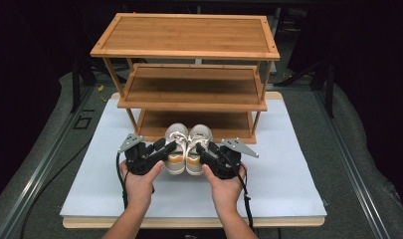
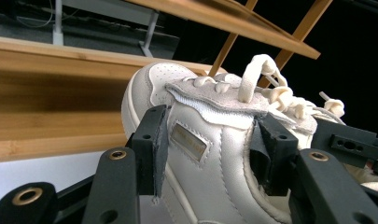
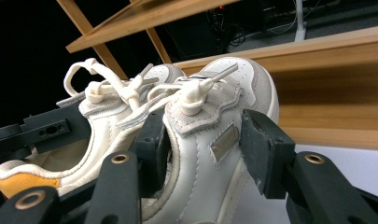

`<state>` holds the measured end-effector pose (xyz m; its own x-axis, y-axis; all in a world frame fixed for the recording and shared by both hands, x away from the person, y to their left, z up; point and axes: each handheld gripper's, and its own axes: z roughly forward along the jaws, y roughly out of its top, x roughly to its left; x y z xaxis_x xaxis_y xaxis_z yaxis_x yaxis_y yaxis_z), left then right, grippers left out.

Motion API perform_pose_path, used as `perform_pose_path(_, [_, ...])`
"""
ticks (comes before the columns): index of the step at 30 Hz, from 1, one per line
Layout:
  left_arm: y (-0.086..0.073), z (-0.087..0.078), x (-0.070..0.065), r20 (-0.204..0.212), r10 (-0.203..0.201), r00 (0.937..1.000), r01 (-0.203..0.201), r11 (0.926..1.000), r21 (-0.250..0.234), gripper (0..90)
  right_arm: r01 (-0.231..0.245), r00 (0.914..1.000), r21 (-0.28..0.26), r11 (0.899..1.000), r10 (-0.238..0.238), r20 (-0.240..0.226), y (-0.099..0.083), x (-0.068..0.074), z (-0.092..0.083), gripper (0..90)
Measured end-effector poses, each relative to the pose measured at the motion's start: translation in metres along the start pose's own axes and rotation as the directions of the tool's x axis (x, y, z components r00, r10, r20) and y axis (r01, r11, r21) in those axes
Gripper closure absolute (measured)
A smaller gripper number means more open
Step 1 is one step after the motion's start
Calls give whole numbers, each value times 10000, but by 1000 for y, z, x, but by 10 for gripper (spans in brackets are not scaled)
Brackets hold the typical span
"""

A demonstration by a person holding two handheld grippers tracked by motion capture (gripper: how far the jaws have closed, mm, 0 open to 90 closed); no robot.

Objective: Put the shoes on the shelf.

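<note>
A pair of white sneakers with orange heel bands stands on the white board, toes at the front edge of the rack's bottom shelf (image 1: pixel 224 122). My left gripper (image 1: pixel 168 147) is shut on the left sneaker (image 1: pixel 176 144). In the left gripper view its jaws press both sides of that sneaker (image 2: pixel 214 154) at the collar. My right gripper (image 1: pixel 203 149) is shut on the right sneaker (image 1: pixel 197 142). In the right gripper view its pads (image 3: pixel 263 149) squeeze that shoe (image 3: pixel 210 140) below the tongue, and the left sneaker (image 3: pixel 98 116) lies beside it.
A three-tier bamboo shoe rack (image 1: pixel 189 35) stands at the back of the white board (image 1: pixel 288 169); its shelves are bare. The board rests on a grey table with metal rails along both sides. A person's hands hold both grippers near the board's front.
</note>
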<state>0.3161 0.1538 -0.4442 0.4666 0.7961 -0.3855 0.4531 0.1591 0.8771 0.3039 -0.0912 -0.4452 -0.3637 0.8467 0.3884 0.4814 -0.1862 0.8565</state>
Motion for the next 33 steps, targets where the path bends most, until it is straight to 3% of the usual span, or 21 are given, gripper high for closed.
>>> perform_pose_path(7, [11,-3,-4,68,-32,10000,33,9999,-108,518,-7,9998,-176,9998,11,217,10,5,-3,529])
perform_pose_path(8, [15,-3,-4,86,-44,10000,45,9999,-146,518,-5,10000,-213,9998,6,27,13,5,-4,530])
perform_pose_path(19, [30,-6,-8,150,-35,9999,39,9996,-262,518,19,10000,-283,9996,-18,27,28,10,-8,530])
perform_pose_path(25, [38,-9,-12,166,17,9999,-11,9994,-332,518,71,10000,-591,9982,-67,72,37,15,-10,531])
perform_pose_path(29, [44,-10,-13,226,57,9997,-49,9992,-386,518,170,9999,-406,9990,-171,-22,42,17,-13,531])
perform_pose_path(30, [44,-10,-13,226,57,9997,-49,9992,-386,519,145,9999,-677,9976,-147,-23,43,17,-11,531])
perform_pose_path(33, [49,-10,-16,181,125,9998,-118,9992,-376,519,121,9999,-662,9977,-122,-12,46,17,-12,531])
